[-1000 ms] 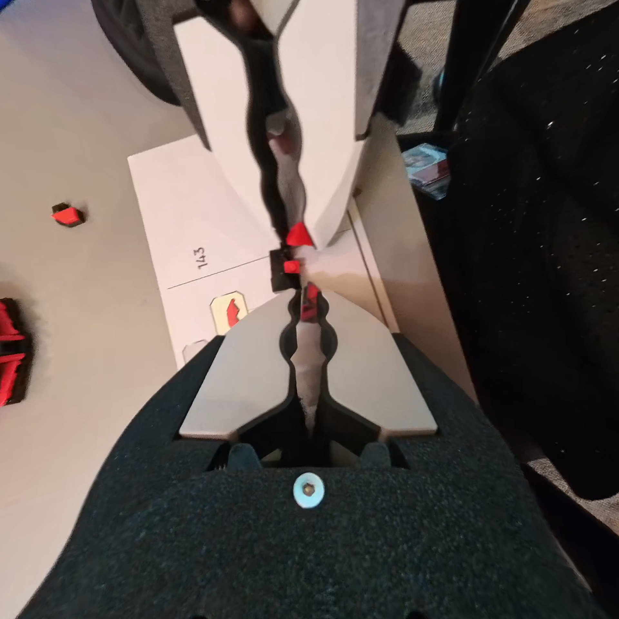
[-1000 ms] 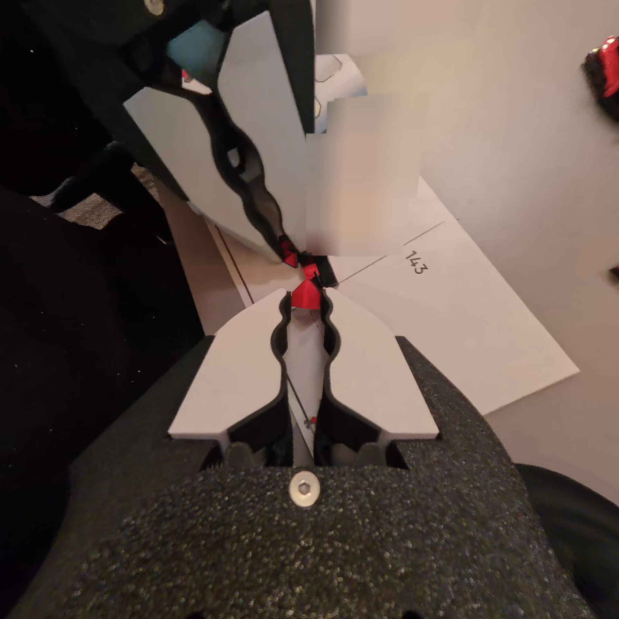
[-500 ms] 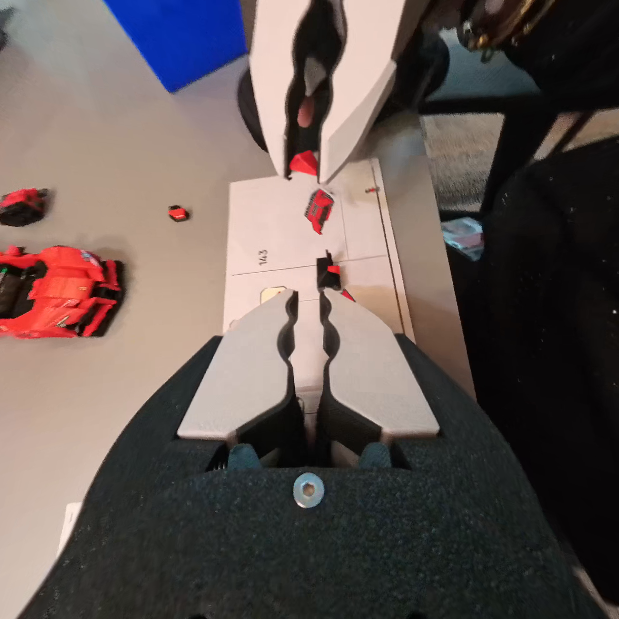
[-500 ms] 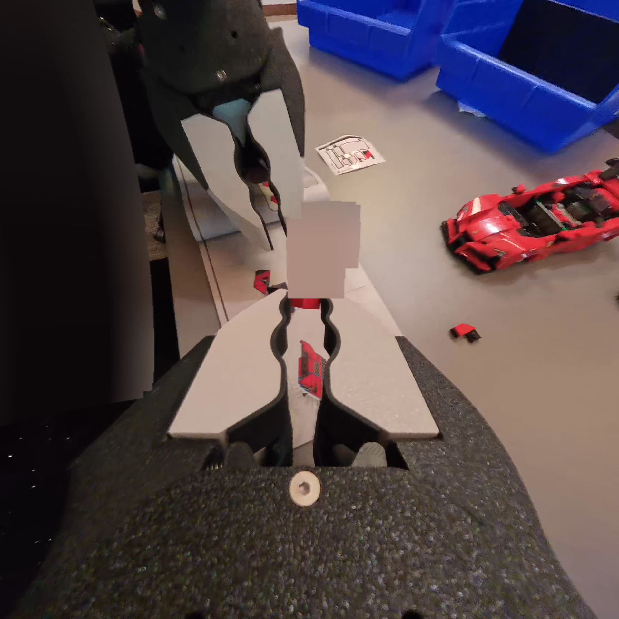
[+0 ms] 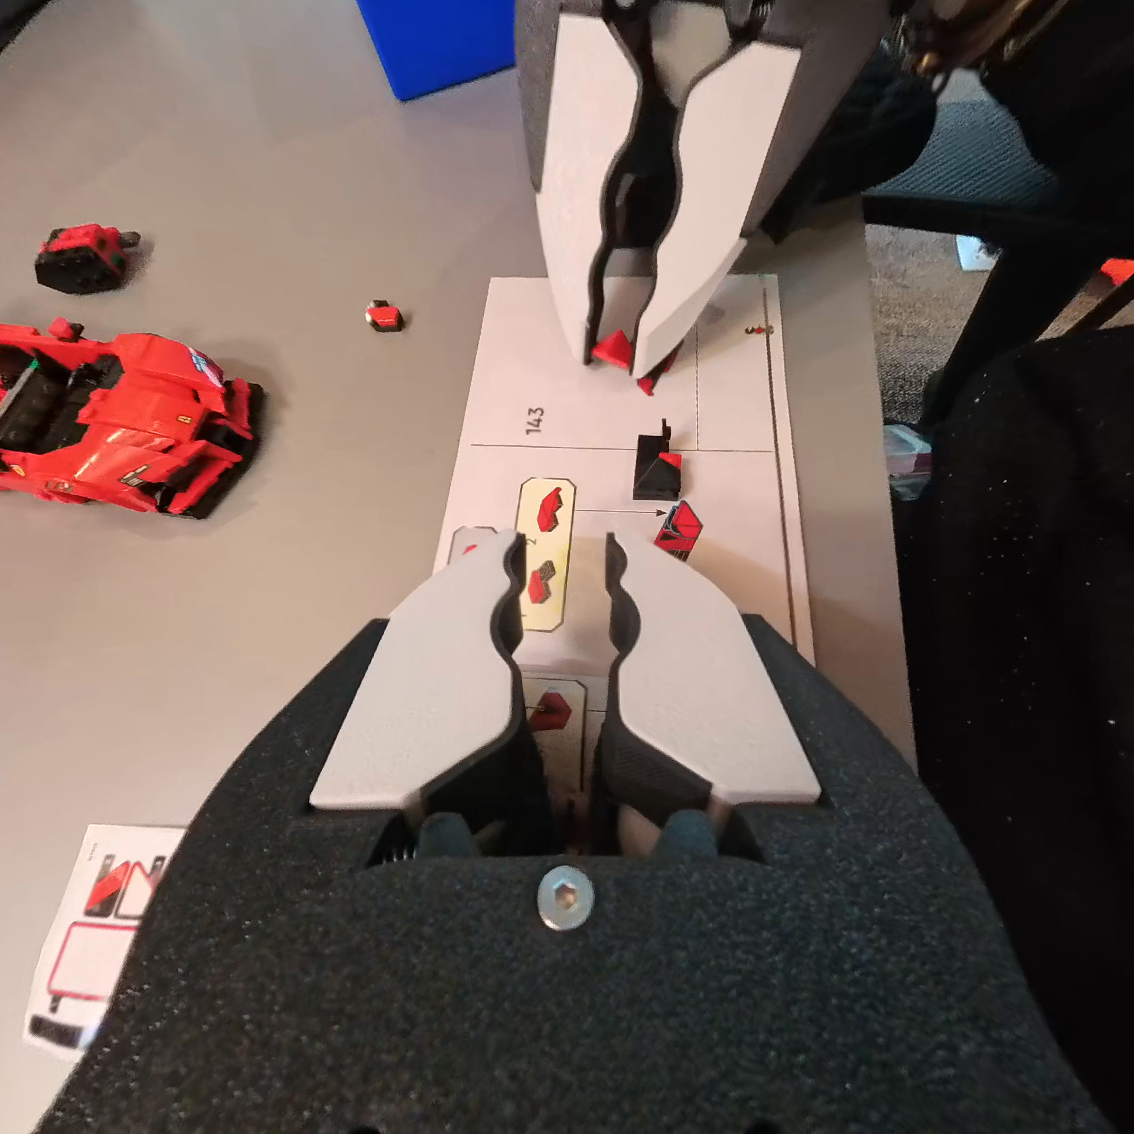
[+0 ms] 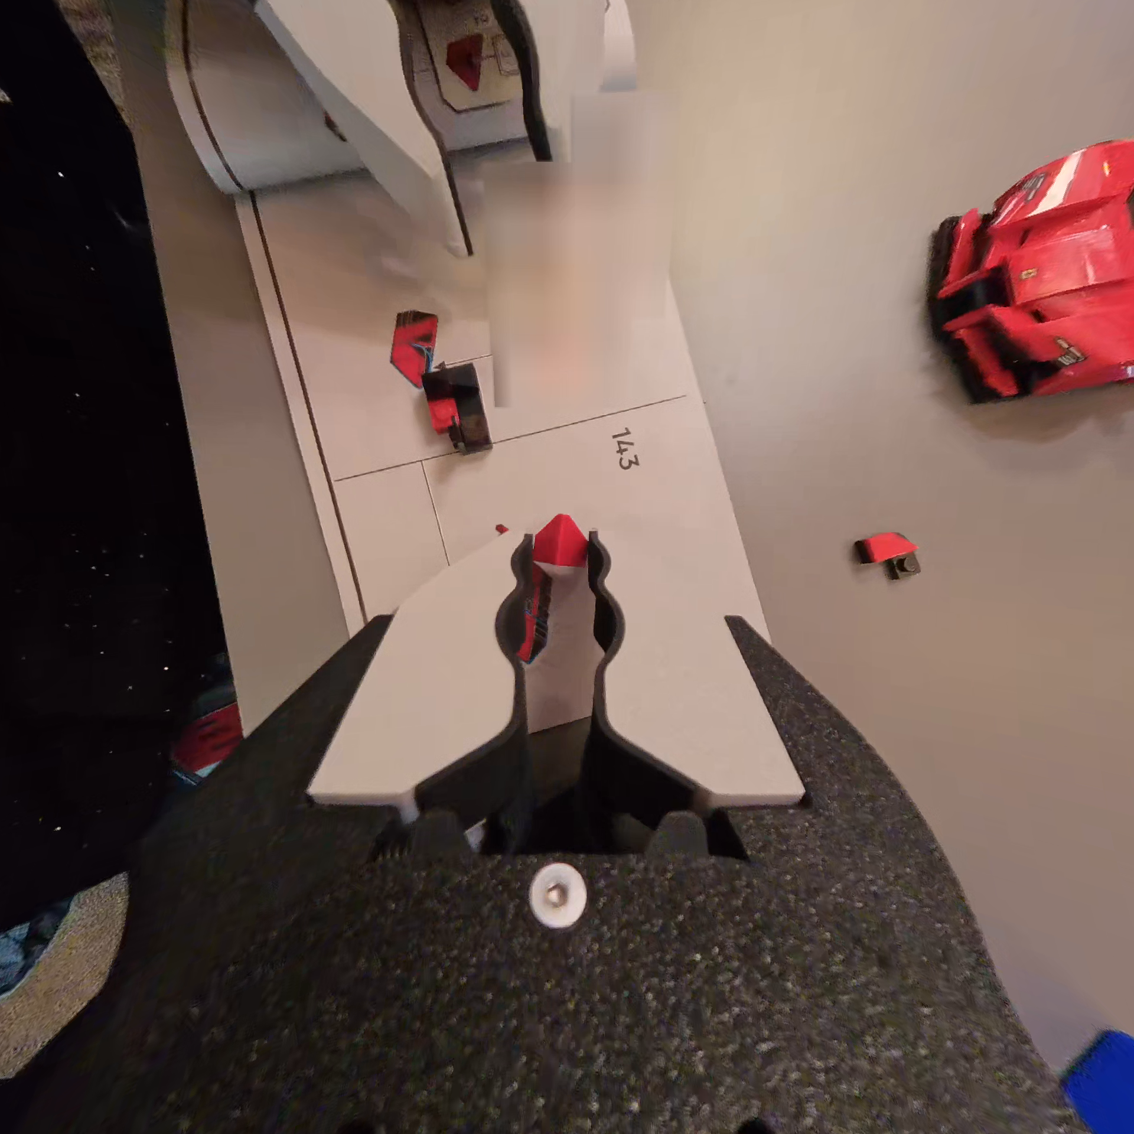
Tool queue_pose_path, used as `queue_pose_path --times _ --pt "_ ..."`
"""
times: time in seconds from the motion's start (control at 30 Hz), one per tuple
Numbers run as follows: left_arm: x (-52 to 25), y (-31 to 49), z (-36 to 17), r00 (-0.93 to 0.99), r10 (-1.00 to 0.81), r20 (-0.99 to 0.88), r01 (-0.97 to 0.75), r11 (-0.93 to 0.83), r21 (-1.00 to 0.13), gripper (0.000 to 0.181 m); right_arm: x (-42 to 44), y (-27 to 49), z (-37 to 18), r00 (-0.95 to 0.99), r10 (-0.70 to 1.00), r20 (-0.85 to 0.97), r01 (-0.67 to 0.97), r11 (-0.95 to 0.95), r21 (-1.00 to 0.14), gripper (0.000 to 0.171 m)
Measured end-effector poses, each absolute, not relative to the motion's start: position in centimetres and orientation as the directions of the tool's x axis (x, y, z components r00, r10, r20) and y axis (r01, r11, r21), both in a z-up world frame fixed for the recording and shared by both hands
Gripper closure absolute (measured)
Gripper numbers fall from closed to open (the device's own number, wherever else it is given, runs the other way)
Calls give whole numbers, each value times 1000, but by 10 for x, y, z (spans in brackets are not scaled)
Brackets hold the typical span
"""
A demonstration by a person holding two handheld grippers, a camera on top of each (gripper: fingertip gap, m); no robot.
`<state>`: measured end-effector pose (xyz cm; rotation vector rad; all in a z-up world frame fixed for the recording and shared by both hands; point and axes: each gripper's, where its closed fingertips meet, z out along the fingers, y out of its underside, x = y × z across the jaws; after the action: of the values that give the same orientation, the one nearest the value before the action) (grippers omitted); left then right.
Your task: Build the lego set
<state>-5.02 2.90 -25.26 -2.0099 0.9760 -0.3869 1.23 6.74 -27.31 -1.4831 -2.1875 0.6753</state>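
red car [image 5: 116,423] cut by left edge; booklet [image 6: 552,491] part mosaic-blurred

Open table [image 5: 294,184] lies between red car [image 5: 123,423] and instruction sheet [image 5: 509,393]; only a small red-black piece [image 5: 383,316] interrupts it.

- The place looks like an office or a hobby work desk, not a kitchen or a shop.
- A plain grey table [image 5: 258,153] with a smooth top serves as the work surface.
- Past the table edge lies grey carpet [image 5: 908,307], the short flat kind common in offices.
- A blue plastic storage bin [image 5: 439,43] stands at the far end of the table.
- An open instruction booklet [image 5: 620,429] lies flat near the table edge, and a printed sheet [image 5: 92,933] lies beside it.
- A part-built red toy car [image 5: 123,423] and loose small bricks [image 5: 383,316] sit on the table.
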Motion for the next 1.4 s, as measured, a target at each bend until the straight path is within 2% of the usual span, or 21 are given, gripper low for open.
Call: queue_pose_path --times 0.07,0.13,0.43,0.63,0.73,0.8,0.9,1.0,1.1,1.2,1.23,1.3,1.33,1.4 --pt "-50 29 -256 645 -759 -92 -510 -338 -791 157 14 70 -276 -352 933 71 760 330 -560 153" --pt "-49 29 -256 643 -761 -91 -509 -335 -793 157 14 69 -275 -348 936 59 764 319 -561 142" --pt "-51 29 -253 651 -755 -82 -480 -325 -815 157 15 69 -274 -302 953 28 771 262 -580 136" --pt "-56 35 -249 686 -727 -31 -419 -359 -834 157 7 73 -241 -184 983 22 638 136 -758 129" --pt "-57 36 -246 697 -716 -38 -405 -350 -845 157 6 76 -229 -134 990 42 574 112 -811 112" --pt "-57 36 -245 697 -716 -45 -406 -342 -848 157 4 82 -225 -91 994 58 547 99 -831 90" --pt "-57 36 -247 695 -717 -41 -410 -349 -842 157 0 97 -206 -7 992 127 467 116 -876 71" --pt "-58 37 -249 701 -712 -28 -408 -369 -835 158 -2 121 -168 91 978 188 336 147 -930 69" --pt "-58 37 -250 702 -711 -38 -419 -369 -829 159 -5 150 -141 109 982 155 302 116 -946 71" --pt "-57 36 -252 693 -719 -44 -436 -370 -821 159 -20 195 -133 83 992 90 371 53 -927 70" --pt "-57 36 -253 694 -719 -44 -438 -373 -818 159 -27 216 -132 94 991 95 399 50 -916 75" --pt "-57 36 -255 694 -718 -52 -449 -376 -810 159 -42 253 -137 49 983 176 493 129 -860 97" --pt "-56 35 -255 689 -722 -56 -456 -373 -808 159 -50 267 -146 -13 977 215 555 186 -811 94" --pt "-55 34 -255 683 -728 -59 -461 -366 -808 159 -66 284 -173 -160 970 182 677 242 -695 86"
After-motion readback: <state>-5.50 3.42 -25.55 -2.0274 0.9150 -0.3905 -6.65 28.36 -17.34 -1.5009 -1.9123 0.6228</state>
